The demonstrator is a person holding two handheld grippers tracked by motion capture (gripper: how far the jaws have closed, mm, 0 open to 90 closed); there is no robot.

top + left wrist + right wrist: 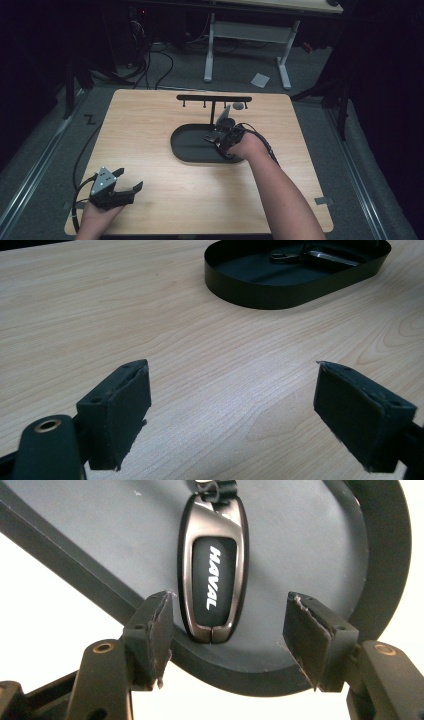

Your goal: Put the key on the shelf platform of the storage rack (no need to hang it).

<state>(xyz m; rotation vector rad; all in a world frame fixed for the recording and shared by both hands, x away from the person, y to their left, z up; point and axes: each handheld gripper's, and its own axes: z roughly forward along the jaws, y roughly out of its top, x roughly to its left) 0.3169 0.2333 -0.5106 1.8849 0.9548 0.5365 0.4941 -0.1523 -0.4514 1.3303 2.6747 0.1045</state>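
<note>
Two grippers are in play, and only yours on the right is at work: the right gripper (227, 642) hangs over the black oval tray (181, 145), its jaws apart with the key fob (214, 570) lying flat on the tray floor between them, neither pad pressing on it. The fob rests near the tray's rim on the side facing your gripper, a short strap leaving its far end. White letters on its dark centre panel read HAVAL, running lengthwise inside a silvery metal frame. Judging by how things lie, the fob is set down in the tray and let go, so the placing looks done; whether more items belong there I cannot tell. Behind the tray, a black hook rack (214, 98) stands upright, with a small grey thing at its right end too blurred to name. Your left gripper (121, 181) rests on the wooden table (150, 115), well apart from the tray toward your near left corner, jaws wide and holding nothing. What seems left is to lift your right hand clear of the tray.
</note>
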